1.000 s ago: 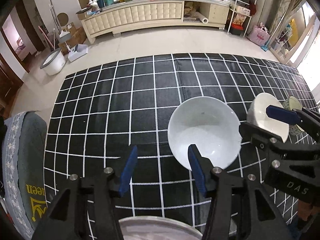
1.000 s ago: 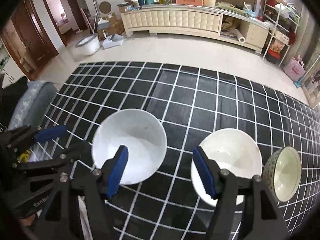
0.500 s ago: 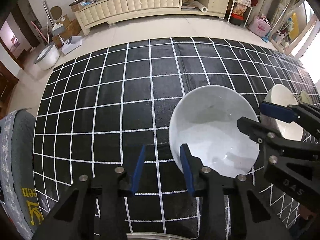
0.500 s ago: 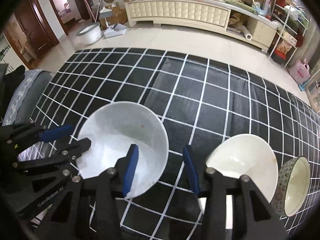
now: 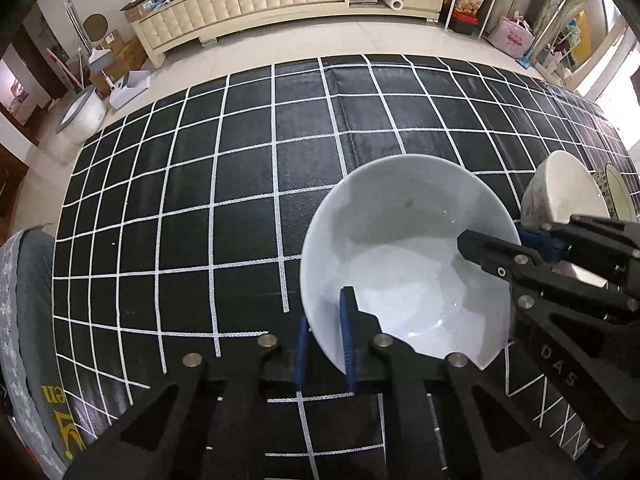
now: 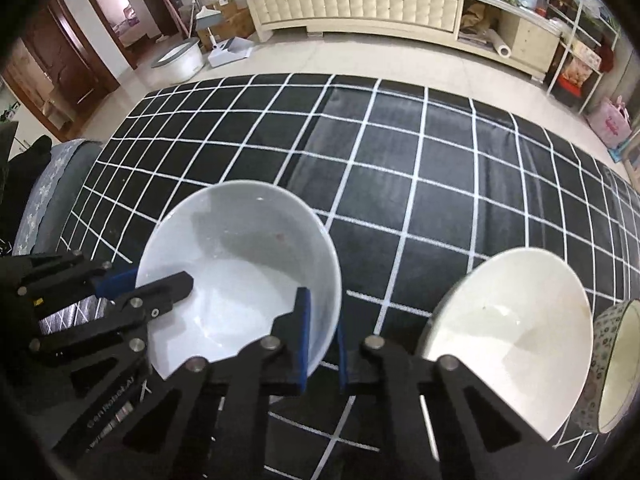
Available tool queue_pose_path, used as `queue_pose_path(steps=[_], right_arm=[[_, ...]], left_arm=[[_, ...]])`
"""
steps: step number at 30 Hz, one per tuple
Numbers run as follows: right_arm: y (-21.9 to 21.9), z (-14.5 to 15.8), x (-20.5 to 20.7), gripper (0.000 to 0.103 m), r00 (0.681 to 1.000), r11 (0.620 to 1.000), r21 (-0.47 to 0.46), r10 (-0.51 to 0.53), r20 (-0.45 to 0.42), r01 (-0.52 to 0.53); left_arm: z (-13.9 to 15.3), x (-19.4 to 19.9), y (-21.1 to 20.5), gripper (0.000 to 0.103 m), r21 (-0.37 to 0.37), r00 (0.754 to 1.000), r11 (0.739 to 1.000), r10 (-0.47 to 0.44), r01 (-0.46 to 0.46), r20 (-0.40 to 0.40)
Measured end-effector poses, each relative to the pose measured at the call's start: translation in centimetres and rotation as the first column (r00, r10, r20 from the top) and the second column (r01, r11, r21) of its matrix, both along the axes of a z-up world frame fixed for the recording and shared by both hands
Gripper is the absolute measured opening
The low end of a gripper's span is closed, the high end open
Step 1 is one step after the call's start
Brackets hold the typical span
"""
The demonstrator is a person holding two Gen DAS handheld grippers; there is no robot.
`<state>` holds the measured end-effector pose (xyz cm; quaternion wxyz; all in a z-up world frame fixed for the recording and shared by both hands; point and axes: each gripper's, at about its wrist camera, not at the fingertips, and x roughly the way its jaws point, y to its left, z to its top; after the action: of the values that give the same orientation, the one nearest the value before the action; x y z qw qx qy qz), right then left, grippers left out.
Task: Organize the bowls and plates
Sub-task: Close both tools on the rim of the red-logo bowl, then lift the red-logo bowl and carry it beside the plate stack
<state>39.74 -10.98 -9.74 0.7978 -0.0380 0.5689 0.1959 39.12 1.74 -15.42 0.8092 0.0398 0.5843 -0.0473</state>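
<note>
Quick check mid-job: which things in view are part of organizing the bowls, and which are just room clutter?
Job:
- large white bowl, gripped on opposite sides of its rim by the left gripper and right gripper
- cream bowl
- patterned bowl

Lying about:
- checked mat under the bowls
- cream sideboard
- grey basin
- pink bag

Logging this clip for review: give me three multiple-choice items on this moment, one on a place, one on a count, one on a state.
1. Where does the cream bowl sit relative to the white bowl in the right wrist view?
A) right B) left C) inside it
2. How many bowls show on the checked cloth?
A) one B) three C) five
3. What are the left gripper and right gripper doing?
A) both open B) both shut on the white bowl's rim C) one idle

Key: 1 A, it lies rightward; 2 B, white, cream and patterned bowl; 3 B, pads pinch opposite rims.
</note>
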Motion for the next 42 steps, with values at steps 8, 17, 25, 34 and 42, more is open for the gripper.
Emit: queue_pose_path(steps=[8,17,25,34,42], right_arm=[[-0.7,0.7,-1.1,0.013,1.000,0.999,0.019,-0.025,-0.008,0.026],[-2.6,5.3,-5.3,0.012,0.998,0.998,0.007,-0.056,0.041,0.055],[-4.4,8.1,-10.5,0.012,0.994,0.996,0.018,-0.086,0.073,0.085],[-6.6,8.1,-16.0,0.012,0.989,0.992,-0.001,-0.129,0.078,0.129],[-7.9,5.0,-19.9,0.012,0.989,0.989,-0.004,-0.150,0.016,0.150]], left_arm=[[0.5,-0.5,0.2,0.012,-0.006,1.000,1.000,-0.011,0.011,0.001],[4.8,-5.1,-2.0,0.012,0.003,0.996,0.999,-0.052,0.052,0.071],[7.9,-9.9,-2.6,0.011,-0.031,0.995,0.998,-0.044,0.047,0.094],[8.5,-15.7,-5.3,0.011,-0.048,0.992,0.996,-0.073,0.078,0.099],[5.9,-19.5,-6.8,0.011,-0.038,0.993,0.994,-0.102,0.105,0.066]])
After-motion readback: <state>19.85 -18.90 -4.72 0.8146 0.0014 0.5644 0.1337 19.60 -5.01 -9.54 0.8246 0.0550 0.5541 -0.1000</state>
